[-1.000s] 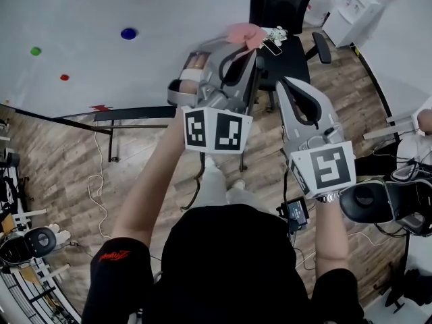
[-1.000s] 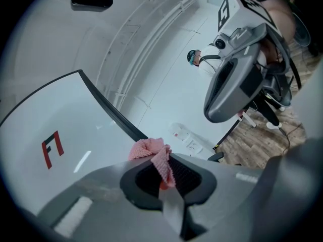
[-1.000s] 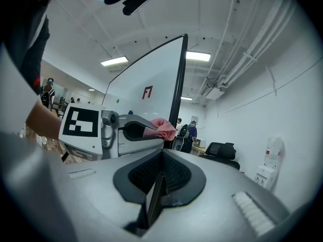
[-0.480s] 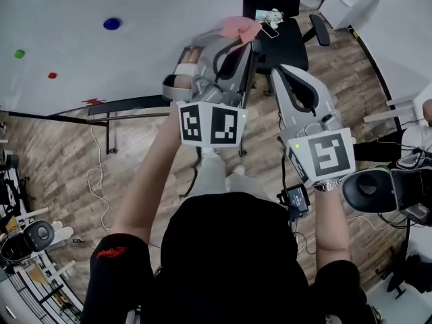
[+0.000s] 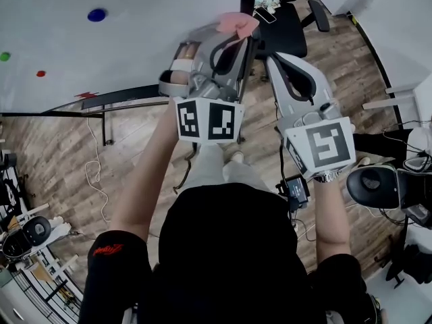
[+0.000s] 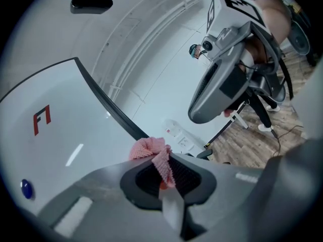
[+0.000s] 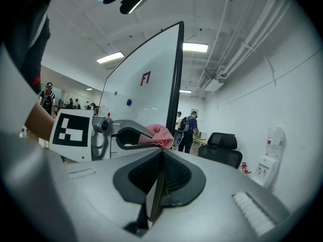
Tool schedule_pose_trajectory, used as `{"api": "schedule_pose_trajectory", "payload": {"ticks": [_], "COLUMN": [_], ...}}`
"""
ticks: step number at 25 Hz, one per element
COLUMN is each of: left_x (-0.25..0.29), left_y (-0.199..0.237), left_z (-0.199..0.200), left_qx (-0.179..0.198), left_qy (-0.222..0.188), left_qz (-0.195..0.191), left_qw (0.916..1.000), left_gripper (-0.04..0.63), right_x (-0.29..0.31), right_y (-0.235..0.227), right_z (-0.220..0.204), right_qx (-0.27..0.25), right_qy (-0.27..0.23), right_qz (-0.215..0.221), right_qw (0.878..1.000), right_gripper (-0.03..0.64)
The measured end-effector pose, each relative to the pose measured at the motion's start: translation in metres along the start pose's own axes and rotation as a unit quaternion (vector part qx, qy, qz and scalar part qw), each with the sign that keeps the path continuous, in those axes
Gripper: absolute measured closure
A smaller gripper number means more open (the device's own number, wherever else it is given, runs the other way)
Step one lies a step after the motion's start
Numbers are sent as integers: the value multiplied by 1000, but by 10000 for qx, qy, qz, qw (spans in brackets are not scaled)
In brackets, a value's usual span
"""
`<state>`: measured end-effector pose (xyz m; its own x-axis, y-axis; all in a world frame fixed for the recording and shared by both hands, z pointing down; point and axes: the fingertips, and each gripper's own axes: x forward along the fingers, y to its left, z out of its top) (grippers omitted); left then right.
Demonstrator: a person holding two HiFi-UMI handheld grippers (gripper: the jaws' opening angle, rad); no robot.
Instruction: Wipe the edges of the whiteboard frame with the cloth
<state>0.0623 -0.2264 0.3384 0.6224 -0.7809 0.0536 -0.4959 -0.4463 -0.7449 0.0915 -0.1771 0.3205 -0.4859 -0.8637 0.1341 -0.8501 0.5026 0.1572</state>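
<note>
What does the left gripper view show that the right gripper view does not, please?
Only the left gripper view: the right gripper from outside and the wooden floor. Only the right gripper view: the left gripper from outside, ceiling lights and people in the background. Both: the pink cloth shut in the left gripper, and the whiteboard with its dark frame.
</note>
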Motion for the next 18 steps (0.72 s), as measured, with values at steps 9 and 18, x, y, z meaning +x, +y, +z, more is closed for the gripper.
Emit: {"api": "schedule_pose_trajectory", "payload": {"ticks": [9, 18], "left_x": [8, 11], "left_y": [-21, -30], "left_z": [-17, -25], "left_qx": [-59, -106], "left_qy": [81, 47], "left_qz": [-183, -299], "left_qw": [9998, 9995], "left_gripper": [566, 566], "right_x": [9, 15], "right_y": [-4, -2], "right_z": [-16, -28], "right_qx": [104, 188], "right_qy": [104, 210], "right_qz": [-6, -55], "right_qw": [9999, 9996], "right_gripper": [615, 615]}}
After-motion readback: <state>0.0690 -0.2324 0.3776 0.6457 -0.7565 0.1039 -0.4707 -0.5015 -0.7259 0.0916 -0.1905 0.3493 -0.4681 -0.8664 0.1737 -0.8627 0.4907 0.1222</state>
